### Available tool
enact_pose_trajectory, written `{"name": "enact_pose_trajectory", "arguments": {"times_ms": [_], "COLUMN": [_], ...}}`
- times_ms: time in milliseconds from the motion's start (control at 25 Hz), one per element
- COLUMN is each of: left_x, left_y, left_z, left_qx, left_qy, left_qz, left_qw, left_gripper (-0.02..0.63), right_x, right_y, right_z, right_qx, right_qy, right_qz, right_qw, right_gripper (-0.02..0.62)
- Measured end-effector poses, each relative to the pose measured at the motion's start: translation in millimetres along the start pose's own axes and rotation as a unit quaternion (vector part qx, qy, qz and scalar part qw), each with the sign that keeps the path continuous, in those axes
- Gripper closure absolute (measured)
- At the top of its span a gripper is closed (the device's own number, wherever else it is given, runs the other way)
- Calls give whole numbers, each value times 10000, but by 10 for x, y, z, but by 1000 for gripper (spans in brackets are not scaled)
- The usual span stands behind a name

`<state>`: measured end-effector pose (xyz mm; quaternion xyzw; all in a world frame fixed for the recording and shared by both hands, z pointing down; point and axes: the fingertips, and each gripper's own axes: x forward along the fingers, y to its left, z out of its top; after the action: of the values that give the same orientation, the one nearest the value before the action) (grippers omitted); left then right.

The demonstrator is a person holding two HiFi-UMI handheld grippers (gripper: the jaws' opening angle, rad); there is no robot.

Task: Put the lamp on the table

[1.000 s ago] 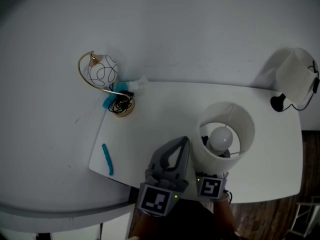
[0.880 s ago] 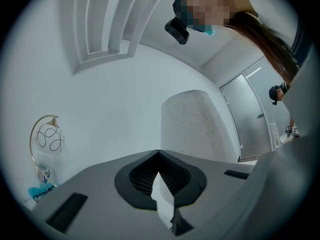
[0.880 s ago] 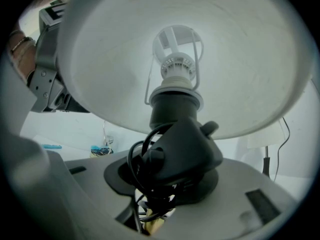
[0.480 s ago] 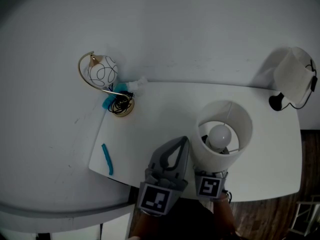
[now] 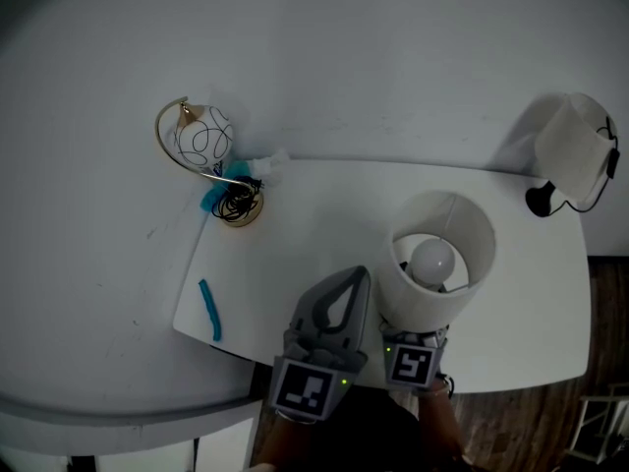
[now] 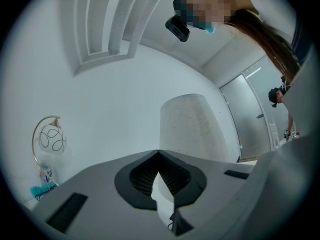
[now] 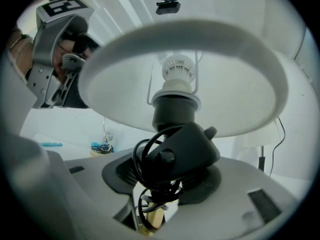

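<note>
The lamp (image 5: 437, 264) stands upright at the near edge of the white desk (image 5: 295, 234). The head view looks down into its shade at the bulb (image 5: 432, 261). Only the right gripper view shows what lies beneath: a black socket (image 7: 172, 111), a coiled cord (image 7: 147, 176) and a brass stem (image 7: 152, 219). The right hand-held gripper (image 7: 162, 184) has just been opening its jaws, which stand apart around that stem. The left hand-held gripper (image 6: 159, 154), jaws together and empty, sits just beside the shade.
</note>
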<state>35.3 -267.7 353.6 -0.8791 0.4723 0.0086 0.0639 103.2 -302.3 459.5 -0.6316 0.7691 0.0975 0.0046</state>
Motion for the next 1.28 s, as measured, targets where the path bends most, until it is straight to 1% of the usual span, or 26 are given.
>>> {"name": "enact_pose_trajectory", "arguments": {"times_ms": [80,240,440,720,880,1080,1280], "left_x": [-16,-63,-104,-127,-140,-219,-347], "left_y": [6,28,44,100,125,154,170], "left_z": [17,22,21,8,14,37,66], "left_qx": [-4,-17,7,-53,13,-133,-120], "left_qy": [-20,-9,-26,-24,1,15,12], "left_qz": [23,76,99,54,-28,-67,-113], "left_qw": [10000,10000,9999,10000,10000,9999,9999], "left_gripper": [607,607,607,607,607,607,607], "right_x": [-14,-29,-52,-69,-72,-109,-168], "right_y": [-1,-2,2,8,7,4,-2], "right_z": [-14,-1,-30,-45,-56,-87,-102], "right_qx": [13,11,33,-35,-104,-213,-305], "right_qy": [57,21,135,213,336,494,569], "right_qz": [-10,-43,-49,-114,-174,-254,-303], "right_qw": [10000,10000,9999,9997,9992,9982,9975], "right_gripper": [400,396,396,393,391,388,388]}}
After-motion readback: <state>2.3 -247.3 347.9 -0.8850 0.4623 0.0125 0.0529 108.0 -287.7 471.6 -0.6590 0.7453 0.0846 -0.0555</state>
